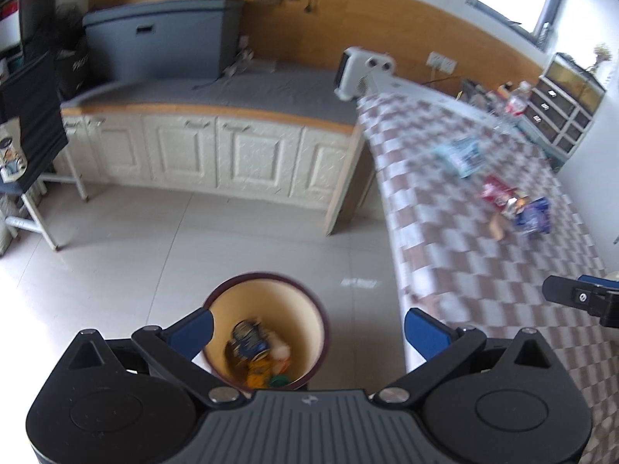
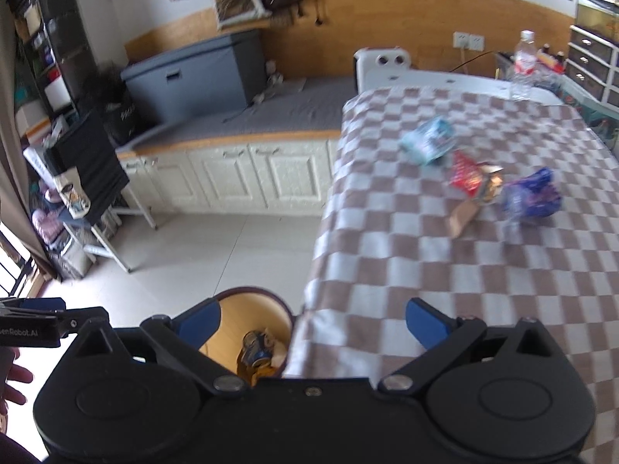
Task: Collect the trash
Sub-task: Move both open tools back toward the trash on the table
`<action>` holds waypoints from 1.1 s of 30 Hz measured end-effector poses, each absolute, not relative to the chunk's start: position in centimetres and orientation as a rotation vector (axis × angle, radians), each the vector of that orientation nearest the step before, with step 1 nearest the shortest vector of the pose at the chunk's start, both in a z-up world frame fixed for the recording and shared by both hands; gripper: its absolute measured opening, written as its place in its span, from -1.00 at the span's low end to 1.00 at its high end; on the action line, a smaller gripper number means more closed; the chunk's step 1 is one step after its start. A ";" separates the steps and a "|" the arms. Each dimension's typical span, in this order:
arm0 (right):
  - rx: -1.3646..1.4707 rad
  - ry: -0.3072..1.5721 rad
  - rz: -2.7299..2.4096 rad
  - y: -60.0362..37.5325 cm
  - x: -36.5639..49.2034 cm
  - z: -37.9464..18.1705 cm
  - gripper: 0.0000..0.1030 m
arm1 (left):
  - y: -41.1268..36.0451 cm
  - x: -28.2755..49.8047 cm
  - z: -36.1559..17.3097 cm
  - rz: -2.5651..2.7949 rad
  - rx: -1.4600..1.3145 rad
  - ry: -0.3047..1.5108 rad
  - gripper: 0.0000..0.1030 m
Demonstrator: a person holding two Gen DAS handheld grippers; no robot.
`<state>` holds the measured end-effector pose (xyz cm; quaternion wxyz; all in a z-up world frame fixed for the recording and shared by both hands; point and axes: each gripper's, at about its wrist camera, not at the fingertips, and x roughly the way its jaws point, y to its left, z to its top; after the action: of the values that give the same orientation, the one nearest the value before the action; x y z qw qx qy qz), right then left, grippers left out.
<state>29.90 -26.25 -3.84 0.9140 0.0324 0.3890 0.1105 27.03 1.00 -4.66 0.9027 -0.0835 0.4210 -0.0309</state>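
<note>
Brown-and-white checkered cloth-covered surface fills the right half of both views; pale tiled floor to its left. Cream panelled low cabinet with grey mat top runs along the back wall, and a grey box-shaped storage bin sits on it.

Round bin with dark rim and cream inside stands on the floor just beside the surface's near edge. It already holds wrappers: a blue-and-white piece, something orange, something green, blurred.

Left gripper hangs right above the bin, jaws wide apart, nothing between the blue pads. Right gripper is over the surface's near-left corner and the bin's edge, jaws also wide apart, nothing held. Each gripper shows at the edge of the other's view.

Trash left on the surface, mid-right, well apart from both grippers:
- light blue crumpled packet, farthest back
- dark blue crinkled wrapper, right end of the cluster
- red snack wrapper, touching a small brown-and-gold torn packet
- tan flat paper piece, just in front of the gold packet

Clear plastic bottle with red label stands upright at the far edge. Motion blur on everything, so wrapper print is unreadable.
</note>
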 end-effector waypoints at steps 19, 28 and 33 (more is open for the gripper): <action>0.135 0.629 0.117 -43.7 30.7 -2.4 1.00 | -19.2 32.9 -1.8 -0.287 -0.051 0.687 1.00; 0.199 0.636 -0.042 -50.7 37.0 -4.9 1.00 | -26.7 40.2 -3.6 -0.404 0.058 0.702 1.00; 0.318 0.685 -0.096 -53.0 42.2 -6.8 1.00 | -29.5 43.9 -6.0 -0.444 0.096 0.740 1.00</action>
<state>42.20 -53.03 -6.85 0.9283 0.1553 0.3345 -0.0469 43.92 -29.50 -5.96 0.9072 0.0464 0.3585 -0.2150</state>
